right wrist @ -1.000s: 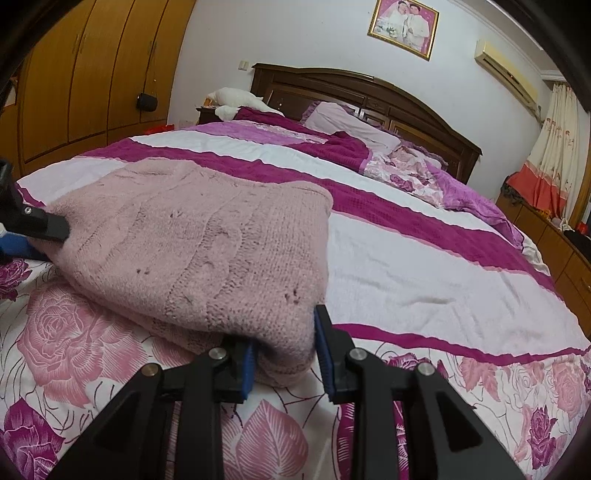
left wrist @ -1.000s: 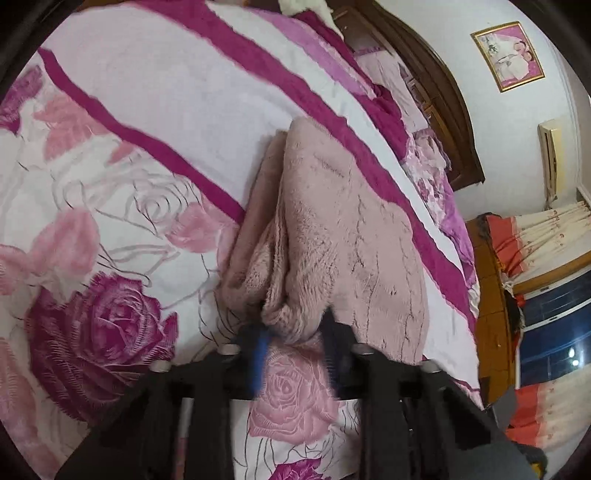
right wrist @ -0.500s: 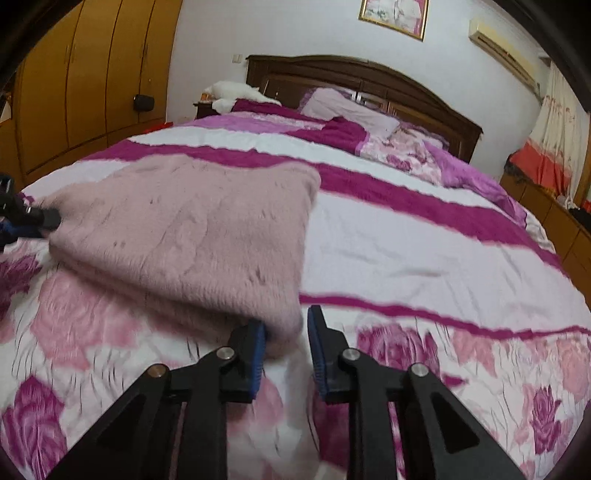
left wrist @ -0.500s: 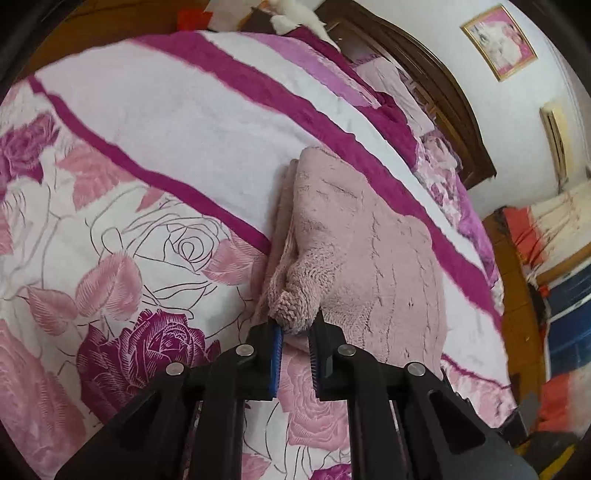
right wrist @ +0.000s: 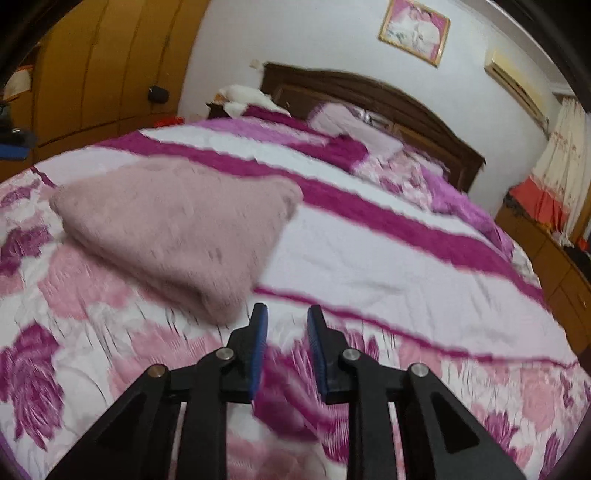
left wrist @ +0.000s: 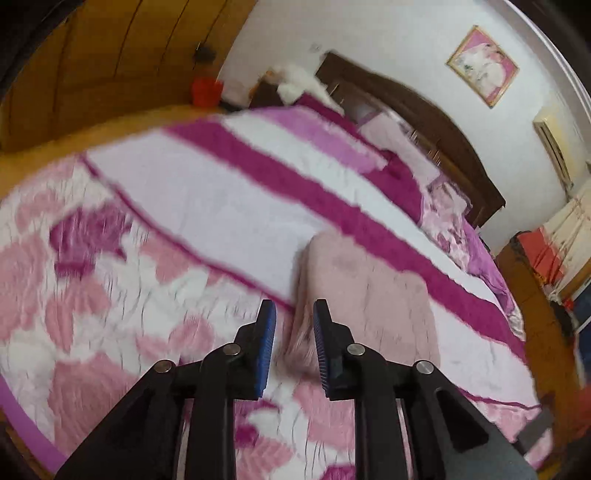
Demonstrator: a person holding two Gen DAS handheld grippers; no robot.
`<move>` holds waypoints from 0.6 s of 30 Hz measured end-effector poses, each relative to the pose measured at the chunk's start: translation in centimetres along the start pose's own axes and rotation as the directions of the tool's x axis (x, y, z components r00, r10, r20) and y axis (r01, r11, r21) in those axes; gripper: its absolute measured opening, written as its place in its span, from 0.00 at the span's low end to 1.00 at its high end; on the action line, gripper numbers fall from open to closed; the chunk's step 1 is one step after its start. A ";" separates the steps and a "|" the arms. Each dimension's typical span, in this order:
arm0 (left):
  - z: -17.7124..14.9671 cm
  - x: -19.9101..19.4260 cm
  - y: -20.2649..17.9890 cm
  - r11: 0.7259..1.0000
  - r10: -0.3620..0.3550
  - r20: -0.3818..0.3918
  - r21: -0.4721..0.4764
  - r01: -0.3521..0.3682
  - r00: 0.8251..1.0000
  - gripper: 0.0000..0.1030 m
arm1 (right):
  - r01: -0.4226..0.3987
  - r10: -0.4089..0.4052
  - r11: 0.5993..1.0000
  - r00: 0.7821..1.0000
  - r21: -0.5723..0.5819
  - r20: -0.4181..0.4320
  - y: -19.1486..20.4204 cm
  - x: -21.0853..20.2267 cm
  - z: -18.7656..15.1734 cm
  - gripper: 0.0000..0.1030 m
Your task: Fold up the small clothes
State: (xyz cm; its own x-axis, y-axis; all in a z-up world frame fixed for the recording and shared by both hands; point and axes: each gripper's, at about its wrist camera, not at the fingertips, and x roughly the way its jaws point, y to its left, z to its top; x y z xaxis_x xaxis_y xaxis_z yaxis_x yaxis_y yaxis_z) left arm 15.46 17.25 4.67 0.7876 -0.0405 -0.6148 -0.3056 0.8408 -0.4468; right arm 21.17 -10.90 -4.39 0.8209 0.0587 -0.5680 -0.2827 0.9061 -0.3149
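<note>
Fuzzy dusty-pink sweater [right wrist: 177, 225], folded into a thick, roughly wedge-shaped bundle, lying flat on the bedspread [right wrist: 388, 266] near the foot end. Plush nap all over, a few faint darker flecks on top, layered folded edges showing along the near side, rounded corner pointing toward the right camera. Sits half on the rose-print part of the cover, half across the white and magenta stripes. From the left wrist view [left wrist: 365, 295], looks like a narrower slab running away from the camera, pretty smeared by motion blur, so no knit detail to make out there.

Left gripper [left wrist: 293, 325] parted a moderate way, blue pads bare, nothing pinched; the near end of the bundle shows through the gap but can't tell if touching. Right gripper [right wrist: 283, 325] parted about the same, holding nothing, just beside the bundle's near corner and hovering over the floral print.

Dark wooden headboard [right wrist: 388, 99] at the far end, framed picture [right wrist: 413, 29] on the wall above.
</note>
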 end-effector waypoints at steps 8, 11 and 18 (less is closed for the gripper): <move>0.0 3.8 -5.7 0.979 -0.091 -0.004 0.182 0.091 0.996 0.00 | -0.069 0.064 0.997 0.989 0.039 0.137 0.9 0.2 6.5 0.21; -0.3 5.2 -6.9 0.969 -0.106 -0.037 0.221 0.111 0.994 0.00 | -0.191 0.177 0.977 0.975 0.098 0.134 1.2 2.4 7.7 0.21; -3.7 12.0 -7.1 0.950 0.068 -0.252 0.311 0.015 0.965 0.00 | -0.441 0.470 0.823 0.883 0.359 0.006 1.3 10.1 5.1 0.05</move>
State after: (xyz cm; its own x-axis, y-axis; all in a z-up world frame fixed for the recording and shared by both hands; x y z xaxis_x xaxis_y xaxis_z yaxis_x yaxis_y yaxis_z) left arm 25.12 8.76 -1.98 0.6047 -0.1184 -0.7876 -0.1128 0.9662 -0.2319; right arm 31.59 -6.97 -6.69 0.5946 0.4803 -0.6448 -0.4159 0.8701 0.2646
